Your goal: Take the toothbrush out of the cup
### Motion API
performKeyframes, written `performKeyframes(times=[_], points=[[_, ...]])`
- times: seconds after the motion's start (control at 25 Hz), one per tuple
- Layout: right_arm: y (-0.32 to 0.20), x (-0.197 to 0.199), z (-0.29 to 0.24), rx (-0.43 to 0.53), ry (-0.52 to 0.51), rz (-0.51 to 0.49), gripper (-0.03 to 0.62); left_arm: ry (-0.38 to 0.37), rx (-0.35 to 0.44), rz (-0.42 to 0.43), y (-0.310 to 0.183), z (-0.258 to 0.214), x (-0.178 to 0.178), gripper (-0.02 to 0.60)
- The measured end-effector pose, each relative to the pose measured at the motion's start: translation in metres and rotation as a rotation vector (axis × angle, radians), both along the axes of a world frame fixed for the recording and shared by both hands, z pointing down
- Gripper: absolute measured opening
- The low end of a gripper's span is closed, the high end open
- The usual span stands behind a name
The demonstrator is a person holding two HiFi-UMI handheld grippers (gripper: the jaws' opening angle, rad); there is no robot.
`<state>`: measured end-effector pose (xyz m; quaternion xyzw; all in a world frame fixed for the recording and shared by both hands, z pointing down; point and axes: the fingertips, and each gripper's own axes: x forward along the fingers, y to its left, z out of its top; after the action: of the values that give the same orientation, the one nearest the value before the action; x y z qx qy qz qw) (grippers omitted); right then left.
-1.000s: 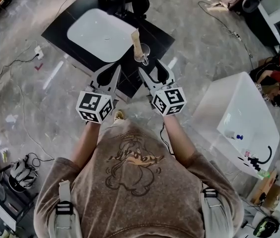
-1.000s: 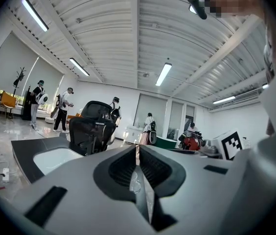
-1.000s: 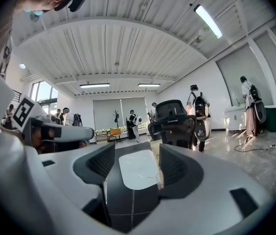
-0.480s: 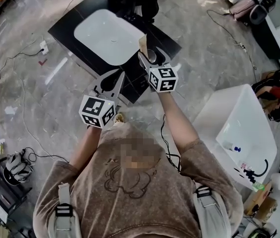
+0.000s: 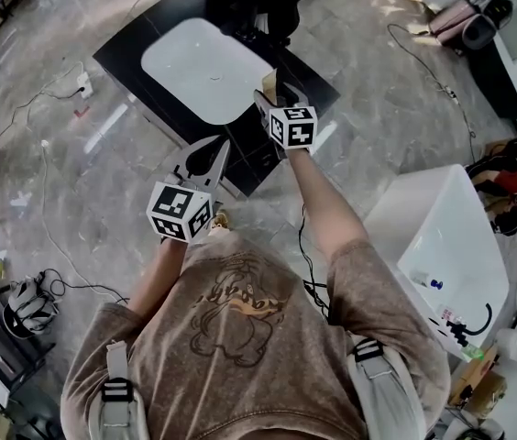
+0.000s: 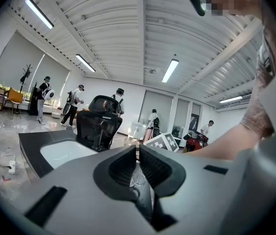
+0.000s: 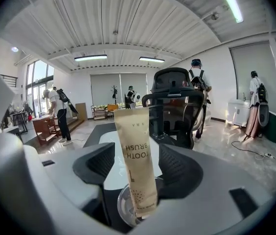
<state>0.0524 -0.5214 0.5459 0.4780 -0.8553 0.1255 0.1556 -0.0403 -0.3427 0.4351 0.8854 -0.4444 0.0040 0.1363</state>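
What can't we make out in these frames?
Right gripper view: cup base, hidden by the right tool body.
Head view: cup, behind that same tool.
Left gripper view: cup mostly behind the left tool.
Every view: the brush itself, inside the toothbrush packet.

Tan paper-sleeved toothbrush (image 7: 134, 131) stands in the clear plastic cup (image 7: 123, 207) on the black square table (image 5: 148, 35), right of the white rounded tray (image 5: 208, 67). My right gripper (image 7: 136, 160) has a jaw on either side of the sleeve. My left gripper (image 5: 205, 154) is nearer me, left of it, over the table's near corner. Black office chair (image 7: 174, 102) is behind the table
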Motion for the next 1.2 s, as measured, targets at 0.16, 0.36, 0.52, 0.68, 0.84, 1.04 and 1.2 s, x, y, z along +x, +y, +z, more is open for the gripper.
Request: performKeyframes(times=[0.16,0.36,0.52,0.68,0.84,1.04,1.2], points=[[0.001,-0.001,0.007,-0.029,0.014,-0.007,0.283,0.000,-0.004,-0.007,0.000,0.002,-0.003,0.034],[0.001,0.001,0.009,-0.031,0.038,0.010,0.165,-0.007,-0.014,-0.010,-0.001,0.004,-0.006,0.034],[0.003,0.004,0.009,-0.033,0.038,0.015,0.113,-0.013,-0.020,-0.014,0.001,0.006,-0.007,0.034],[0.007,0.008,0.006,-0.028,0.045,0.019,0.104,-0.012,-0.019,-0.012,0.003,0.006,-0.006,0.034],[0.009,0.012,0.000,-0.017,0.036,0.023,0.098,-0.009,-0.021,-0.008,0.005,0.008,-0.004,0.034],[0.010,0.014,-0.026,0.016,0.043,0.022,0.092,-0.001,-0.026,0.000,0.006,0.009,-0.002,0.034],[0.008,0.019,-0.064,0.054,0.035,0.031,0.091,0.006,-0.029,0.011,0.007,0.009,0.002,0.034]])
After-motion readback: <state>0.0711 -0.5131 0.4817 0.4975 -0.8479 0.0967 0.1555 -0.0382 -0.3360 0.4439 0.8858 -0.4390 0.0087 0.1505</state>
